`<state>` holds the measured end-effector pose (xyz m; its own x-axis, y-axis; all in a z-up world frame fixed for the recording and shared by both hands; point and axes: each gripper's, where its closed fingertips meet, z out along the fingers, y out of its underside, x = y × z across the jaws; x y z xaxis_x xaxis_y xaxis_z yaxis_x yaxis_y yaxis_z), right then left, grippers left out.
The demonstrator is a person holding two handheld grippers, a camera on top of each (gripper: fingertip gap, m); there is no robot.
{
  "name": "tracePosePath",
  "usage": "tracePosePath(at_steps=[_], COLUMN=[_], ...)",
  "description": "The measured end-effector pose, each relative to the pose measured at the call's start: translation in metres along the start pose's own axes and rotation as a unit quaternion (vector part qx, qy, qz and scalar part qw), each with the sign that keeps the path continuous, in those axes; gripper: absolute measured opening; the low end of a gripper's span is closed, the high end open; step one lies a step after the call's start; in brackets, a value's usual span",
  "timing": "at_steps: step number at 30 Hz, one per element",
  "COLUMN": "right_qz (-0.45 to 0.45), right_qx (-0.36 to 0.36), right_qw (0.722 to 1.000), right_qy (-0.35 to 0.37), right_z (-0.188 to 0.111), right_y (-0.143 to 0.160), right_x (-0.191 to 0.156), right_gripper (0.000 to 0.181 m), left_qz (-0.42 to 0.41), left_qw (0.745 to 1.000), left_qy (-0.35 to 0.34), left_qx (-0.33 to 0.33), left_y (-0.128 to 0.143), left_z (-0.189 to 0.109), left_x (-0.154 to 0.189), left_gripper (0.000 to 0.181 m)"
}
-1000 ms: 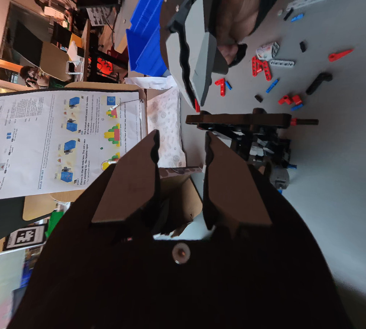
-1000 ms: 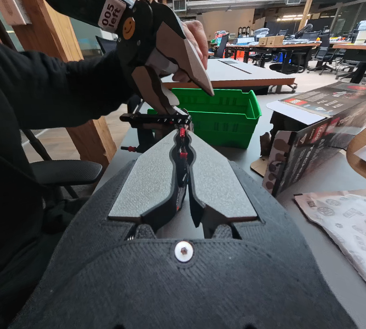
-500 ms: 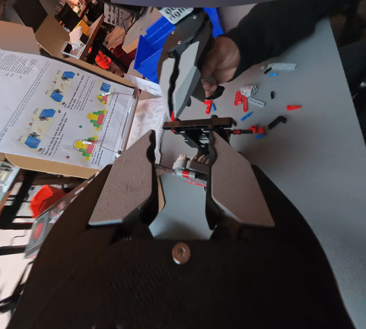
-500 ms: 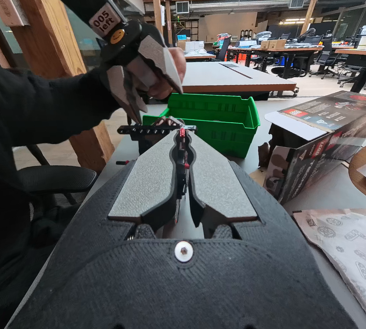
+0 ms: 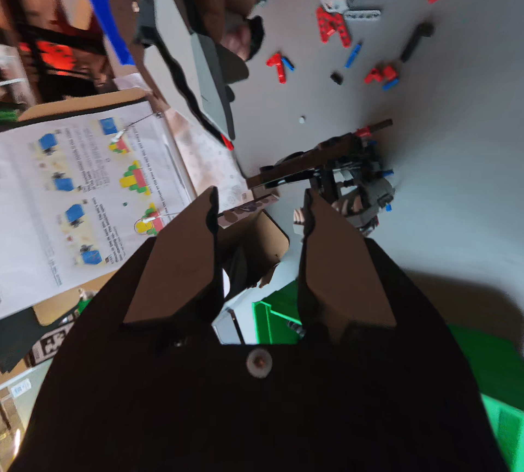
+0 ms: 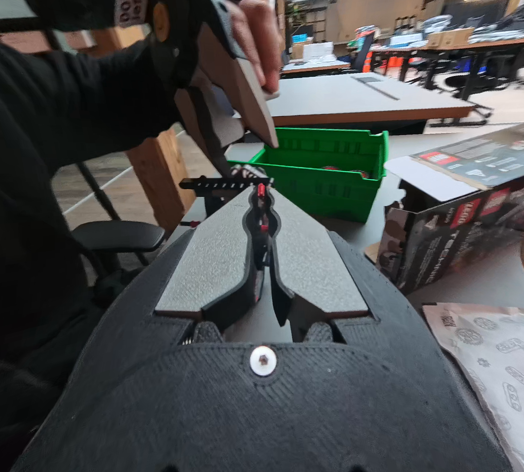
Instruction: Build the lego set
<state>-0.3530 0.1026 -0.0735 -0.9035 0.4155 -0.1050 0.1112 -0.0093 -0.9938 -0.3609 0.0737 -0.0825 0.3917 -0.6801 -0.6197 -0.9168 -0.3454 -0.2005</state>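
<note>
Lego model (image 5: 337,174), a dark half-built frame with a long black beam (image 6: 224,183) across its top, stands on the grey table (image 5: 453,146), just ahead of both grippers. Right gripper (image 6: 261,197) is pinched almost closed on a thin red-and-black piece (image 6: 261,220), whose red tip sits against the beam's end. Left gripper (image 5: 261,203) hangs above the model with its jaws apart and nothing between them; in the right view its lower finger reaches down to the beam, though whether it touches is unclear. Loose parts (image 5: 334,27) in red, blue and black lie scattered further off on the table, with a green bin (image 6: 317,174) and the set's box (image 6: 453,217) nearby. I judge the model light and rigid but only friction-held, so a sideways push could pop joints or tip it. The beam looks the soundest hold: grip it across its flat sides near the upright support while the small piece is pressed in straight.
</note>
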Motion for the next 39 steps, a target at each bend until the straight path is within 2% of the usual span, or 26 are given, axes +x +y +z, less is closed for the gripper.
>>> tracePosePath(at_steps=[3, 6, 10, 15, 18, 20, 26, 32, 39], right_qz=[0.007, 0.025, 0.030, -0.018, -0.038, -0.054, -0.094, -0.105, -0.124], right_qx=[-0.036, -0.036, -0.024, -0.004, -0.004, -0.004, -0.001, -0.010, -0.018], right_qw=[0.999, 0.999, 0.999, 1.000, 0.999, 0.998, 0.995, 0.994, 0.991], right_qy=[-0.019, -0.015, -0.022, -0.007, 0.004, 0.013, 0.030, 0.007, -0.040], right_z=[-0.003, -0.002, 0.005, 0.008, 0.010, 0.011, 0.014, 0.015, 0.019], right_y=[0.007, 0.012, 0.017, 0.010, 0.011, 0.014, 0.016, 0.017, 0.014], right_x=[-0.003, -0.001, -0.006, -0.012, -0.010, -0.009, -0.007, -0.008, -0.028], right_gripper=[0.001, 0.001, 0.000, 0.000, 0.001, 0.000, 0.001, 0.000, 0.001], left_qz=[0.071, 0.132, 0.202, 0.211, 0.203, 0.200, 0.191, 0.196, 0.219], left_qw=[0.996, 0.984, 0.973, 0.974, 0.977, 0.977, 0.982, 0.980, 0.969], left_qy=[0.051, 0.097, 0.054, 0.039, 0.038, 0.040, -0.008, -0.020, -0.025], left_qx=[-0.032, -0.070, -0.094, -0.067, -0.060, -0.055, -0.013, 0.035, 0.112], left_y=[-0.006, -0.017, -0.013, -0.017, -0.014, -0.012, -0.018, -0.024, -0.038], left_z=[-0.005, -0.007, -0.001, 0.005, 0.011, 0.014, 0.017, 0.013, 0.009], left_x=[-0.002, 0.011, 0.015, 0.018, 0.020, 0.023, 0.019, 0.024, 0.032], left_gripper=[0.045, 0.039, 0.034, 0.023, 0.026, 0.019, 0.008, 0.008, 0.008])
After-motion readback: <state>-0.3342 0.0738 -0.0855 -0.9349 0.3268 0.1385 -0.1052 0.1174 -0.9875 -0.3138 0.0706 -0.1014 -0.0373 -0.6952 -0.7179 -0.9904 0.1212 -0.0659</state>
